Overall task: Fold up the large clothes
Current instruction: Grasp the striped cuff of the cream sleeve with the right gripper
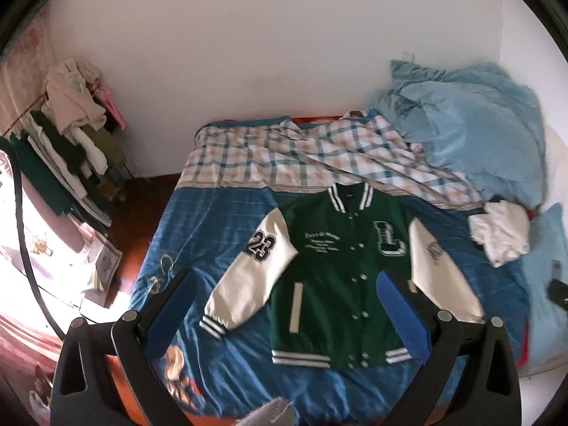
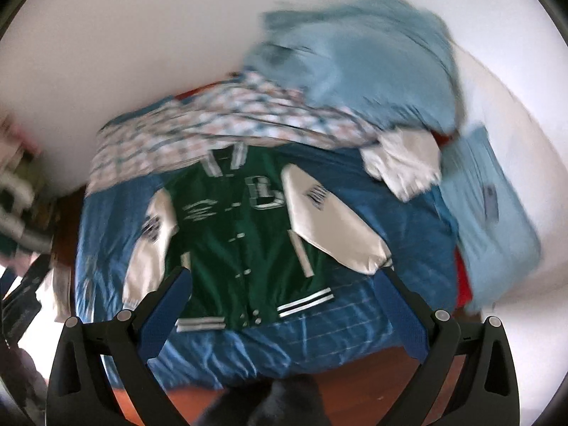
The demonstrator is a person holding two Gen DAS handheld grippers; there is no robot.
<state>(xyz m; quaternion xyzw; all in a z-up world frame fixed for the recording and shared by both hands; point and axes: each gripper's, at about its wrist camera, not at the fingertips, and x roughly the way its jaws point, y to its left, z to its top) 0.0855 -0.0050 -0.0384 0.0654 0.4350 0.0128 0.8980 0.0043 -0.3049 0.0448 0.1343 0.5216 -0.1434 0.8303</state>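
Observation:
A green varsity jacket (image 1: 337, 269) with white sleeves lies flat and front-up on the blue bed cover (image 1: 198, 227), collar toward the wall. Its left sleeve bears a "23" patch (image 1: 262, 245). My left gripper (image 1: 284, 280) hovers above the jacket's lower half, open, nothing between its blue pads (image 1: 401, 316). The right wrist view is blurred. It has the same jacket (image 2: 234, 234) spread out, and my right gripper (image 2: 282, 277) stands open over the hem and the bed's near edge, holding nothing.
A plaid blanket (image 1: 284, 163) and a pale blue duvet (image 1: 472, 135) are heaped at the bed's far end. A white garment (image 1: 497, 230) lies at the right. A clothes rack (image 1: 74, 149) stands at the left wall. Wooden floor (image 2: 355, 376) runs along the bed's near side.

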